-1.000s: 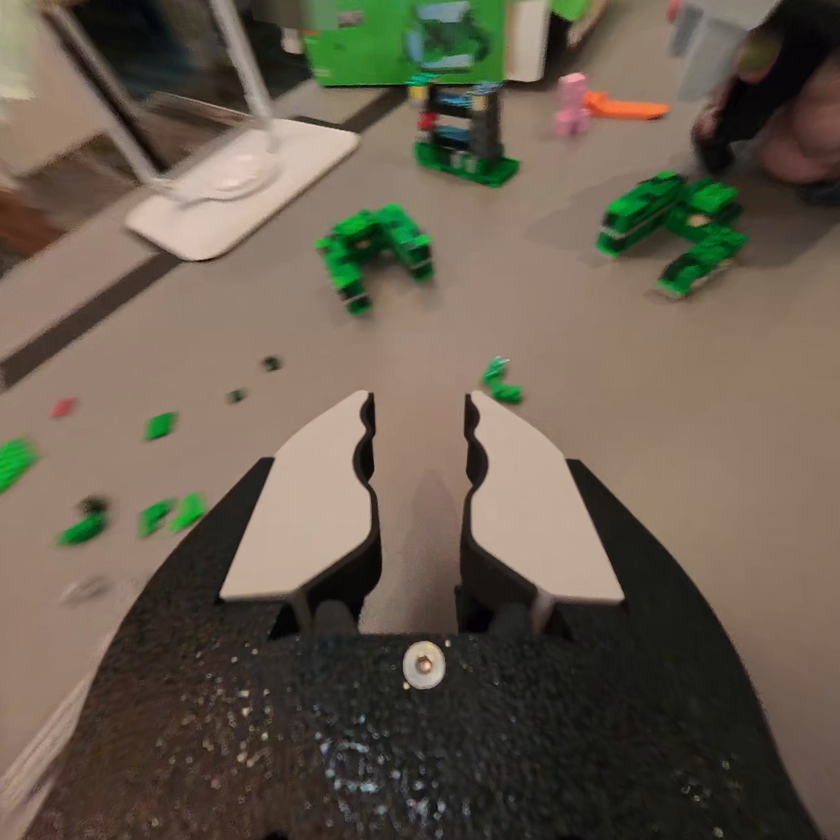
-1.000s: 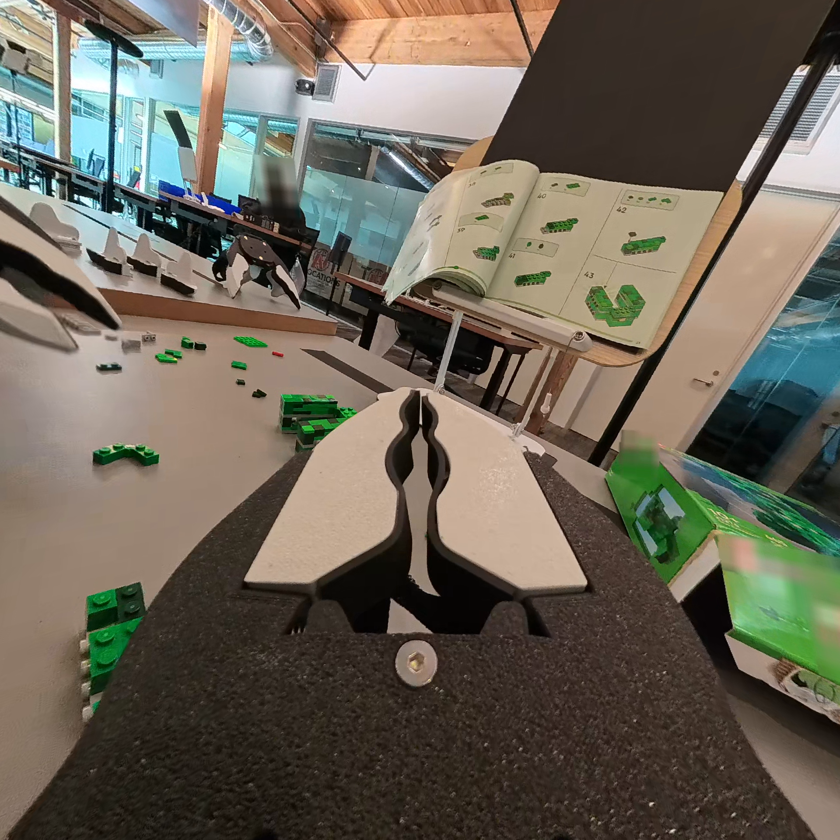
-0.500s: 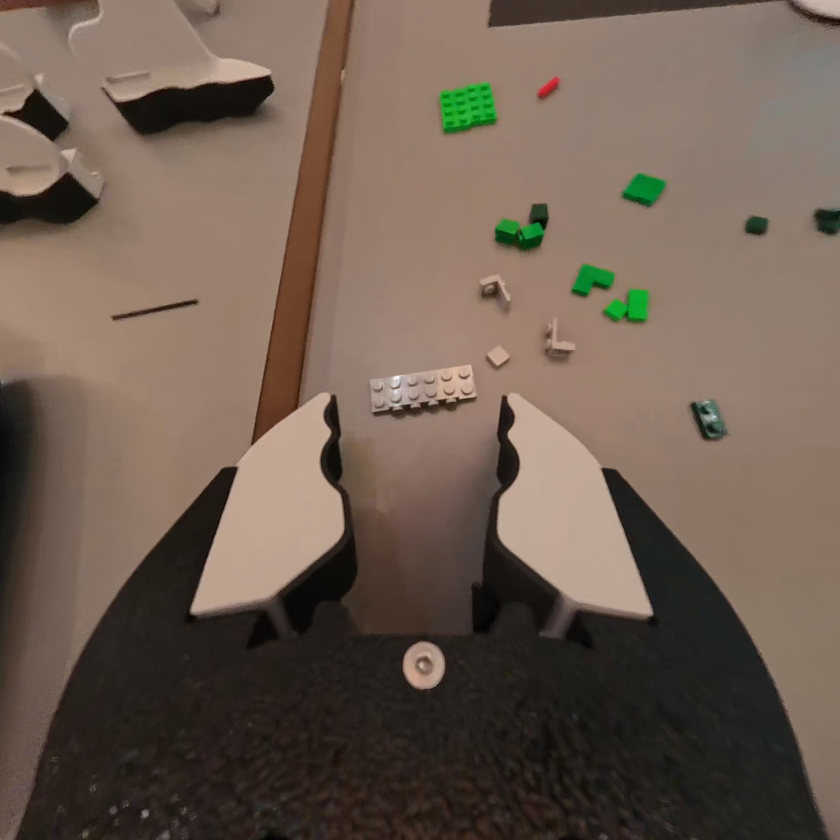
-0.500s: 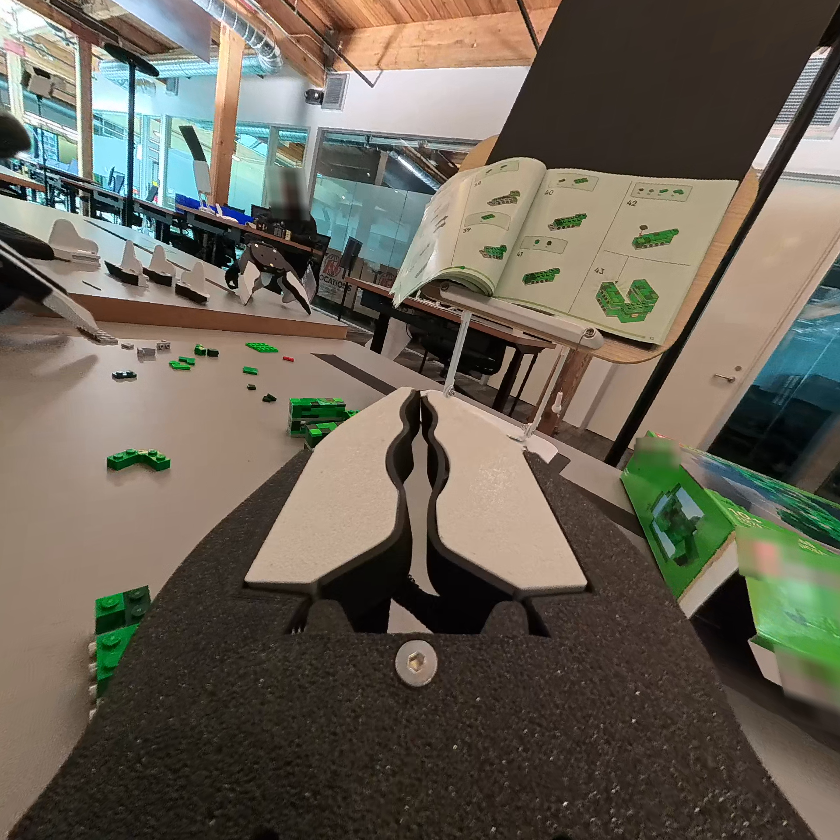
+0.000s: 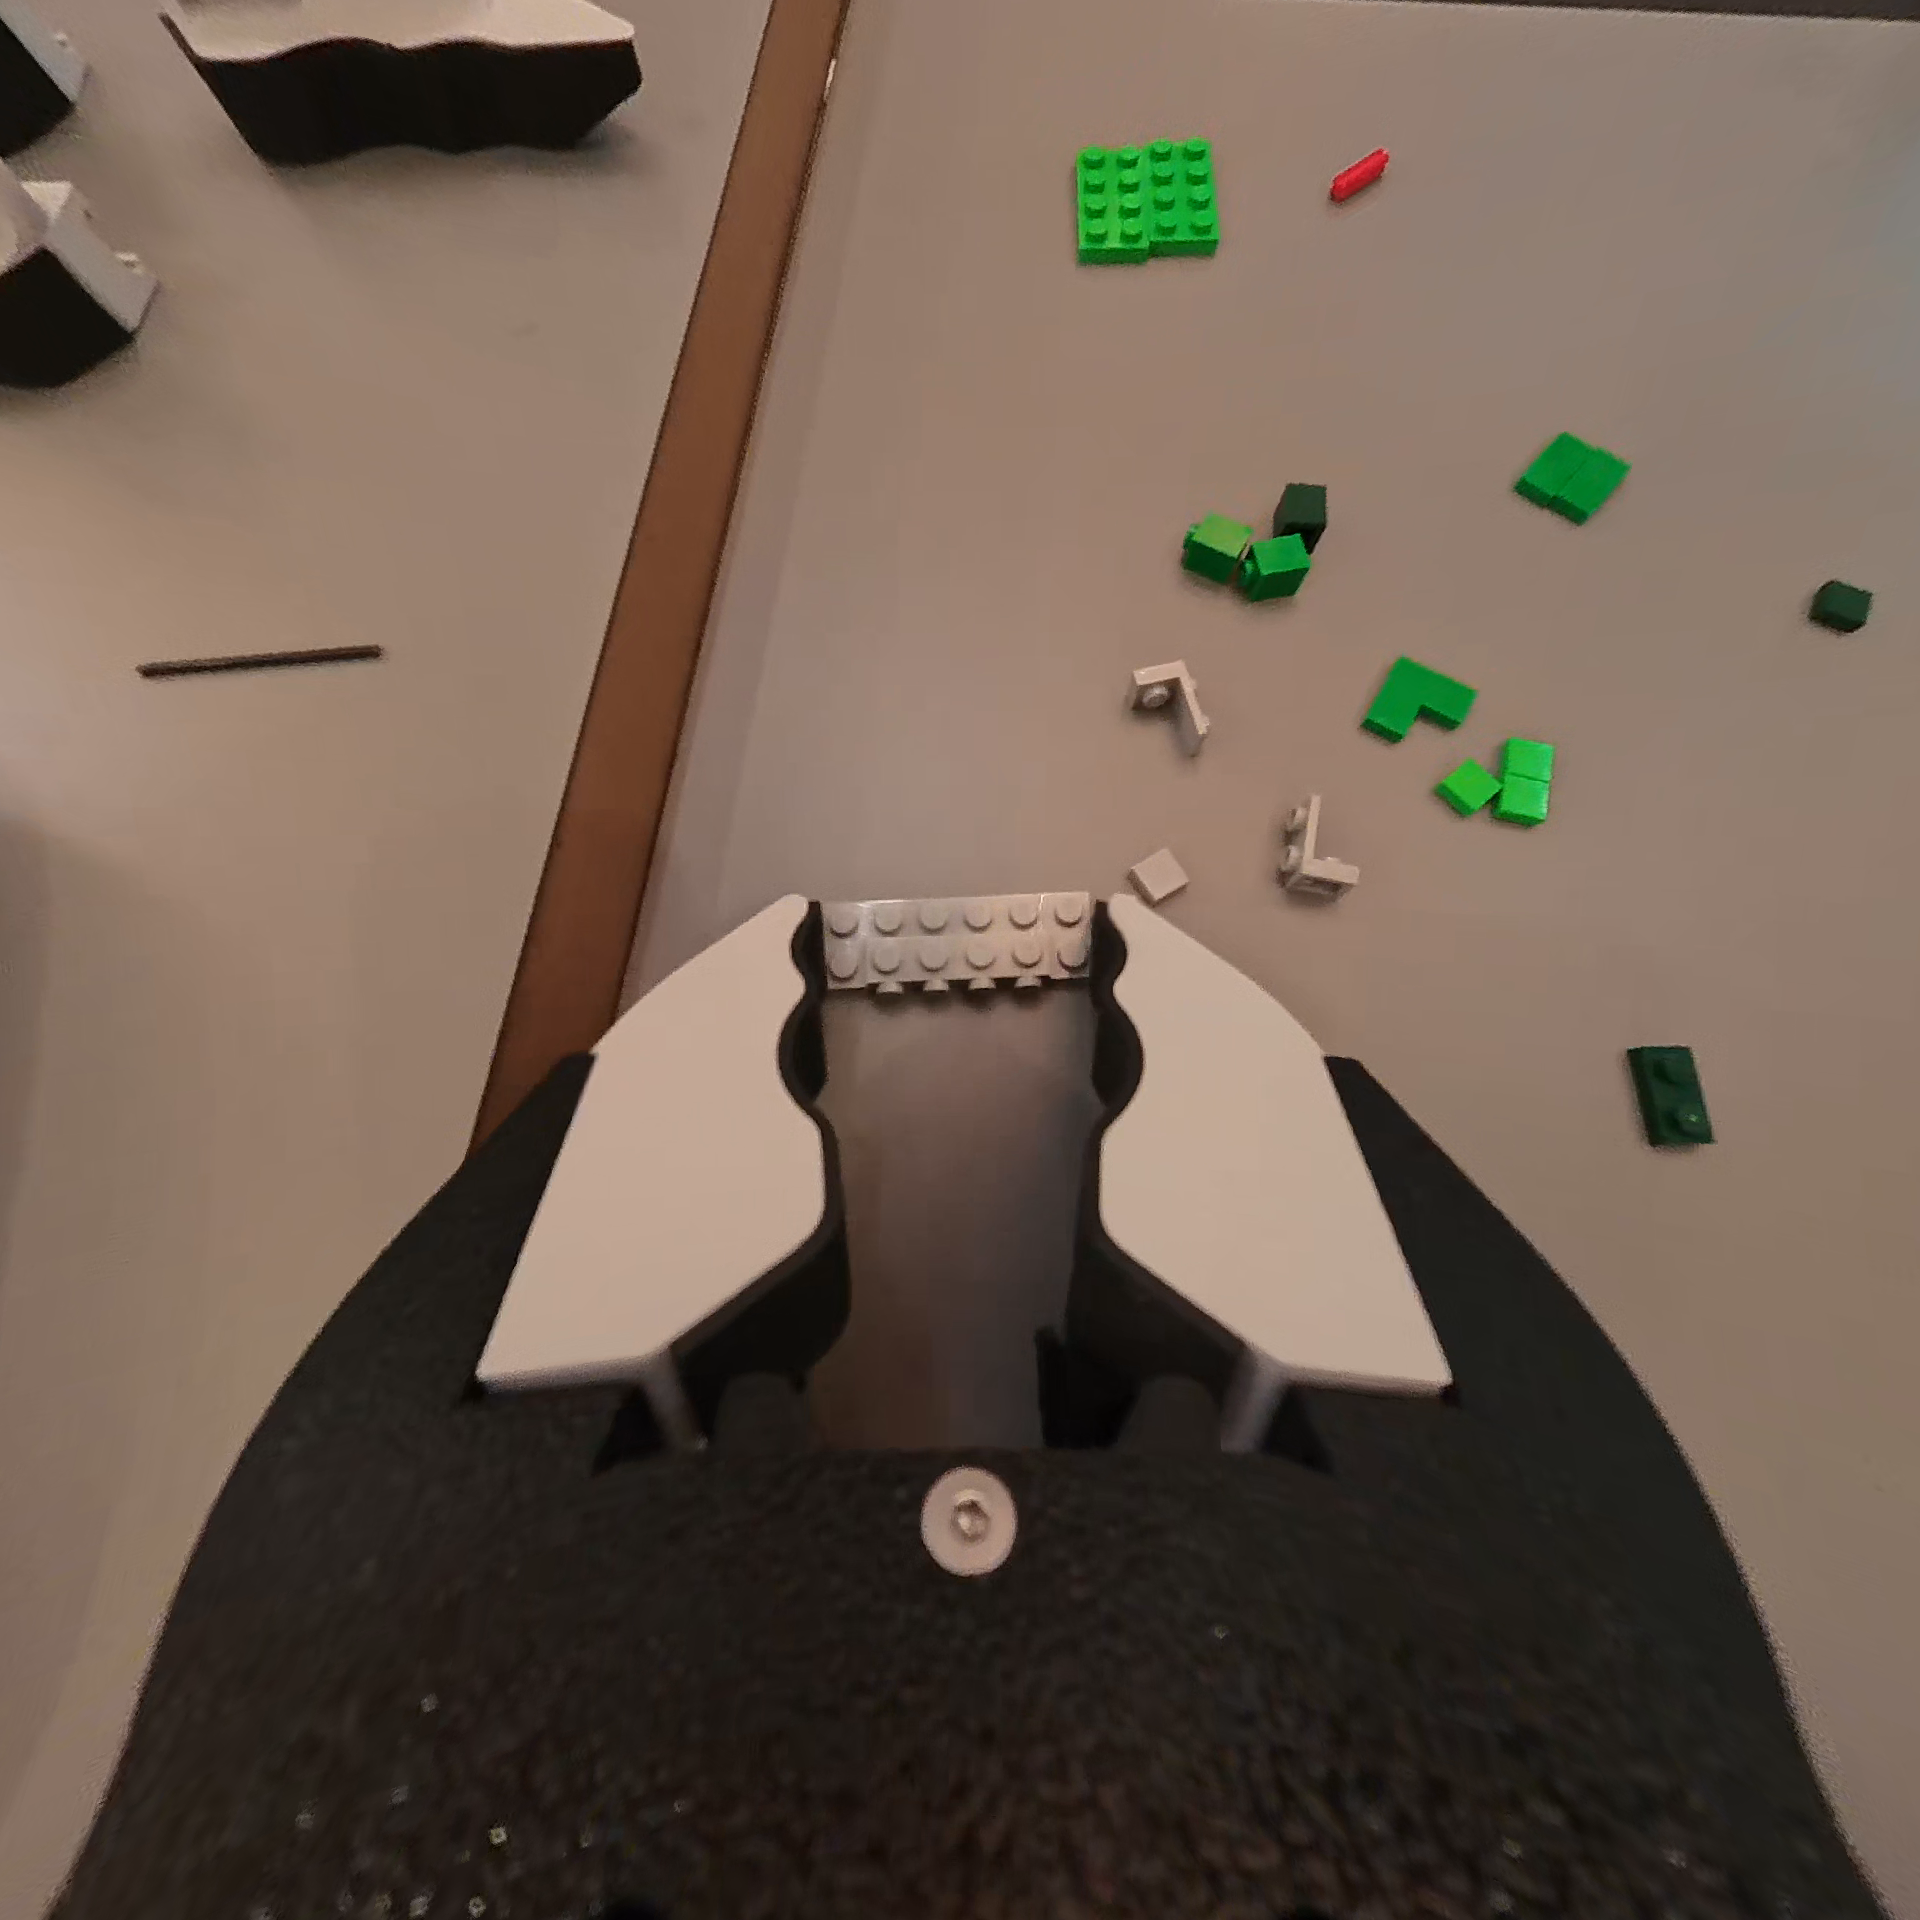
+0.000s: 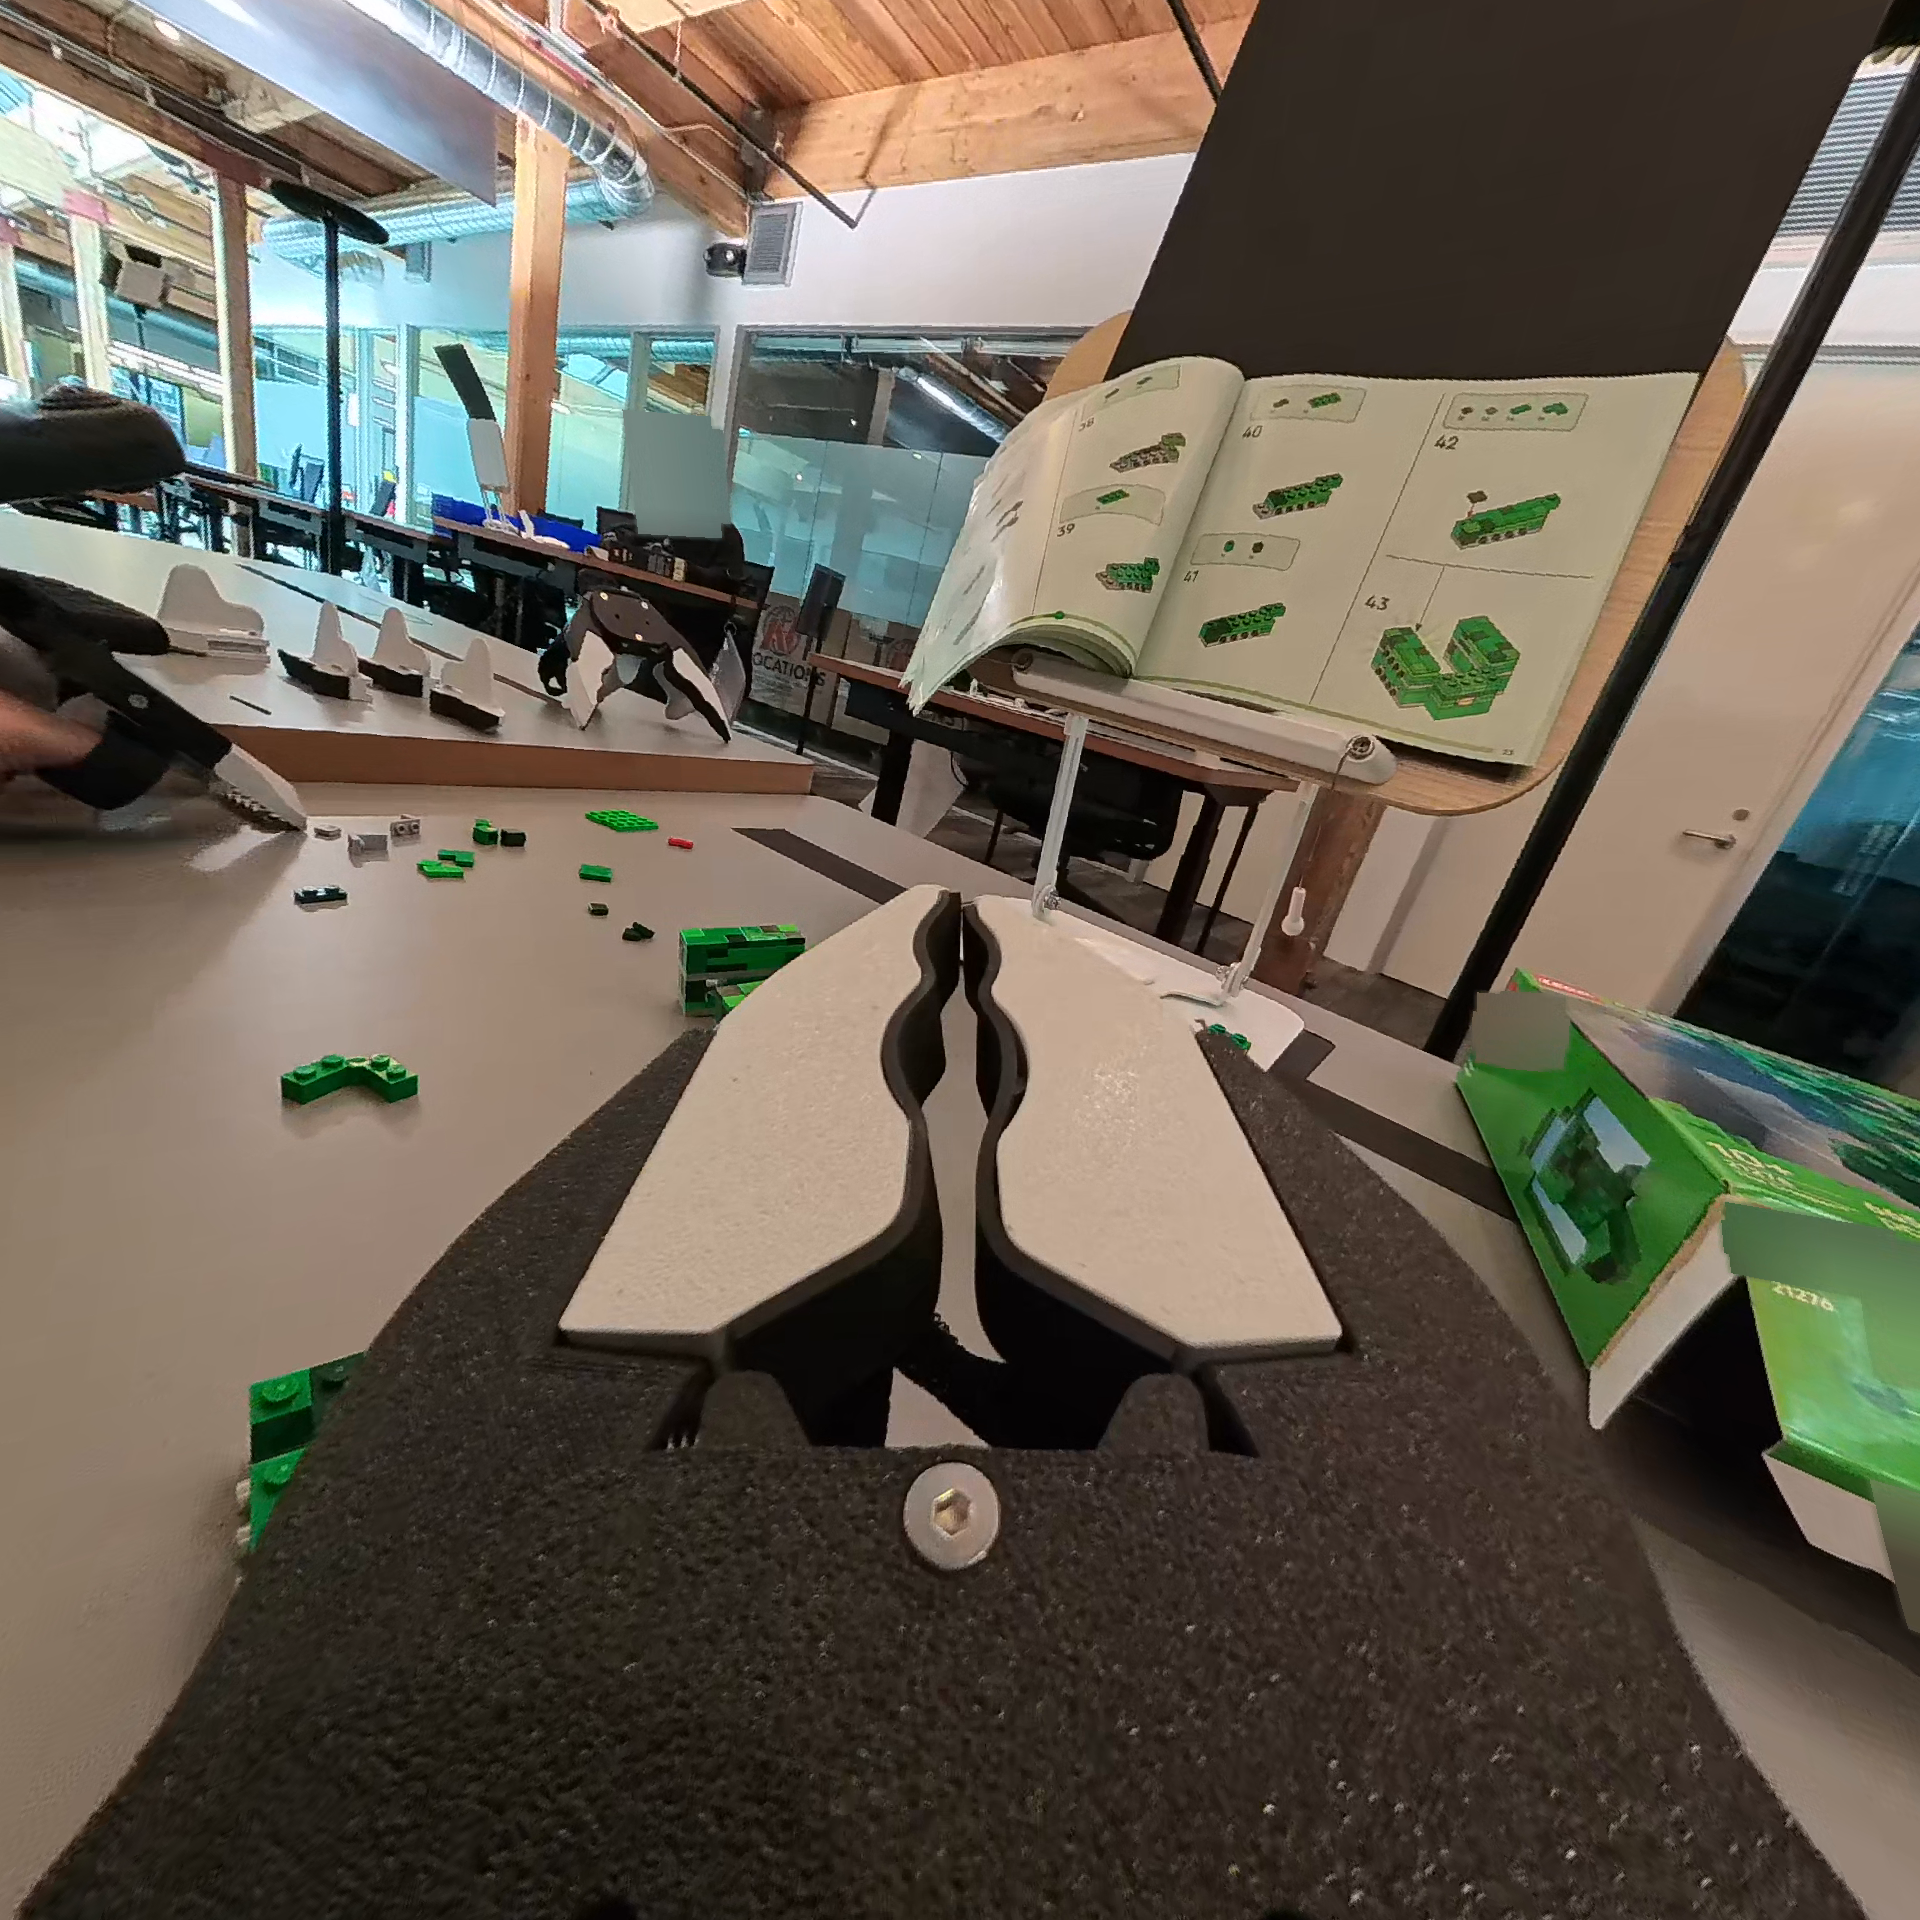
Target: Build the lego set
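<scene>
Left wrist view: my left gripper (image 5: pixel 956 940) is spread, with the long grey studded plate (image 5: pixel 957 943) lying flat on the bench (image 5: pixel 935 520) between the fingertips. Both tips sit right at the plate's short ends; can't tell if they actually press it. The plate lies near the brown strip (image 5: pixel 665 582) that edges the bench on its left side. Just right of it are a small grey tile (image 5: pixel 1158 873) and two grey bracket pieces (image 5: pixel 1314 857) (image 5: pixel 1172 701). Farther right are loose green bits: an L-shaped tile (image 5: pixel 1415 698), a cluster of small cubes (image 5: pixel 1252 551) and a dark green two-stud plate (image 5: pixel 1670 1094). Toward the far edge sit a bright green square plate (image 5: pixel 1146 200) and a tiny red pin (image 5: pixel 1359 174). Beyond the strip, on the next surface, spare gripper fingers (image 5: pixel 416 83) lie about.

Right wrist view: my right gripper (image 6: pixel 958 914) is pressed together, nothing between the fingers, held above the bench (image 6: pixel 156 1143). Left gripper (image 6: pixel 249 795) shows at the far left, tips down at the bench. A green angled plate (image 6: pixel 348 1076) lies mid-bench, and a green built block (image 6: pixel 740 961) sits just past my fingertips. Another green build (image 6: pixel 281 1423) peeks out at the left under my gripper. An instruction booklet (image 6: pixel 1351 561) stands open on a stand (image 6: pixel 1195 717) at the far edge, showing numbered build steps. The green set box (image 6: pixel 1662 1174) lies at the right edge; its printing is partly blurred.
</scene>
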Demonstrator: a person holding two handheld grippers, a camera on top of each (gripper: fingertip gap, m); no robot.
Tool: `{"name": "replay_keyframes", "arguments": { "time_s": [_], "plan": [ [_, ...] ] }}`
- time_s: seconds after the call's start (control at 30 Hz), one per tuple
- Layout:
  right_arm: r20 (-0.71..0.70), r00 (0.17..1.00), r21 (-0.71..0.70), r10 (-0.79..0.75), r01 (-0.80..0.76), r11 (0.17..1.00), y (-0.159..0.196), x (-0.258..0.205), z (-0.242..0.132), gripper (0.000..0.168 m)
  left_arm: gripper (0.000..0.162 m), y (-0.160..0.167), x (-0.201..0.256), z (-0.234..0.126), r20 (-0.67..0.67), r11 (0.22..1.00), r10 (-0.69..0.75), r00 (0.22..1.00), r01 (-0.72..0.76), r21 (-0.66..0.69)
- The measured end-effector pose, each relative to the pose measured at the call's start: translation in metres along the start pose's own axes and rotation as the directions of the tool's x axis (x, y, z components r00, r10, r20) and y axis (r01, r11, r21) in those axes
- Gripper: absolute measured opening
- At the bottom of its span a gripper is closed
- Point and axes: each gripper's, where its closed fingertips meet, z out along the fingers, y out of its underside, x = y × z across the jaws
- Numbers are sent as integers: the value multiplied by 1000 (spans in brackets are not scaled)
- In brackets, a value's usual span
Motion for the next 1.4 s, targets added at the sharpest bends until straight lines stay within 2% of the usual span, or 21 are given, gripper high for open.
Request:
{"name": "replay_keyframes", "arguments": {
  "time_s": [0.2,0.27,0.3,0.33,0.4,0.43,0.5,0.63,0.73,0.87,0.93,0.97,1.0,1.03,1.13,1.2,1.23,1.3,1.4],
  "plan": [
    [2,1000,-2,-4,4,1000,0,-1,1,0,48,-2,-2,-9,-16,997,60,998,-59,56],
    [1,1000,-1,-8,8,1000,0,-1,1,0,48,-14,18,-25,-117,983,132,984,-115,141],
    [0,1000,-2,-9,9,1000,0,-1,1,0,48,-20,37,-36,-211,969,193,958,-151,197],
    [-1,1000,-3,-10,10,1000,0,-1,1,0,48,-23,63,-50,-329,947,271,905,-189,259],
    [-1,1000,-3,-9,9,1000,0,0,1,0,48,-17,118,-85,-541,885,445,713,-258,388],
    [-1,1000,-3,-9,9,1000,0,0,1,0,48,-8,139,-100,-591,850,518,619,-296,436],
    [2,1000,-4,-10,10,1000,1,-1,1,0,48,15,163,-114,-625,788,614,482,-414,456],
    [11,1000,-8,-18,18,1000,1,-3,2,0,48,56,186,-122,-693,713,649,313,-569,411],
    [16,999,-8,-27,27,1000,1,-5,2,0,48,68,195,-123,-720,692,644,260,-600,402],
    [23,999,-10,-35,35,999,1,-6,2,0,49,78,197,-114,-729,687,627,273,-634,354],
    [25,999,-11,-37,37,999,2,-7,2,0,84,75,199,-108,-726,730,597,341,-607,315],
    [25,999,-10,-38,38,999,2,-7,2,0,94,73,197,-105,-721,747,582,377,-598,291],
    [26,999,-10,-38,39,999,2,-7,2,0,98,72,194,-104,-706,757,577,411,-594,272],
    [27,999,-12,-39,39,999,2,-7,2,0,98,70,191,-103,-678,764,582,449,-589,265],
    [29,999,-11,-40,40,999,2,-8,2,0,80,53,183,-101,-543,791,596,591,-551,267],
    [31,999,-14,-41,42,999,2,-8,3,0,68,47,176,-99,-471,831,549,691,-513,217],
    [32,999,-14,-42,43,999,2,-8,2,0,64,48,177,-100,-477,858,505,719,-478,188],
    [33,999,-14,-42,42,999,2,-8,2,0,56,53,187,-105,-540,908,402,739,-395,136],
    [34,998,-13,-43,44,999,2,-9,2,0,49,63,201,-108,-591,924,354,724,-369,102]
  ]
}}
